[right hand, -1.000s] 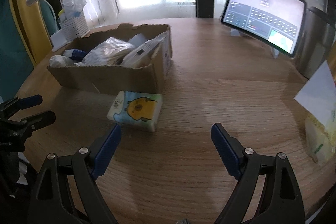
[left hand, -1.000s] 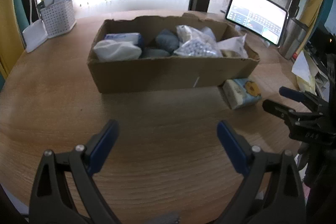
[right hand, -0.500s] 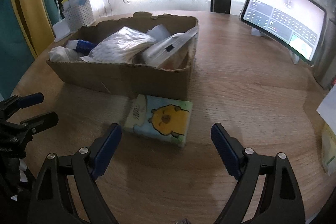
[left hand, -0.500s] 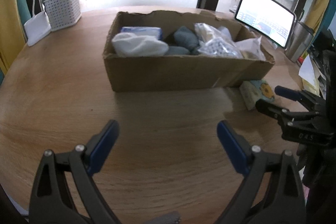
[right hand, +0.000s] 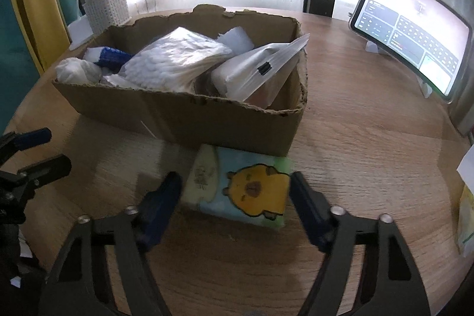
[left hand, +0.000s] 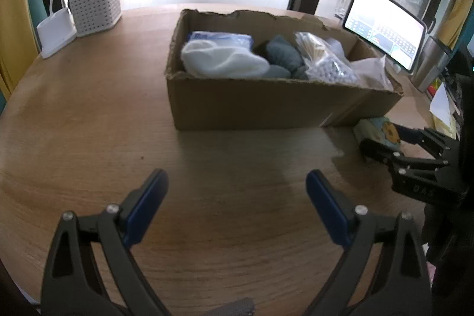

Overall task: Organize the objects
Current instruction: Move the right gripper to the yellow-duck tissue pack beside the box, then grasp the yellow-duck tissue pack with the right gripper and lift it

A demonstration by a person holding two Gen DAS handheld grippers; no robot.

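The cardboard box point(right hand: 189, 111) sits just beyond the right gripper point(right hand: 235, 191), already crammed with bags and cloths, likely where loose items get gathered. Right between that gripper's blue pads lies the tissue pack point(right hand: 240, 185), flat against the box's near wall; the jaws are closing, one pad either side, not visibly squeezing yet. The left gripper point(left hand: 237, 197) hangs wide open over bare table point(left hand: 89, 123), holding nothing.

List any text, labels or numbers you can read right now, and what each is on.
Nothing reads cleanly.
Tissue pack with yellow cartoon animal: faint side print, illegible.
Lit tablet screen: text too small.
Black right gripper: embossed body characters, blurred.
Brown cardboard box: dark rim marks, unreadable.
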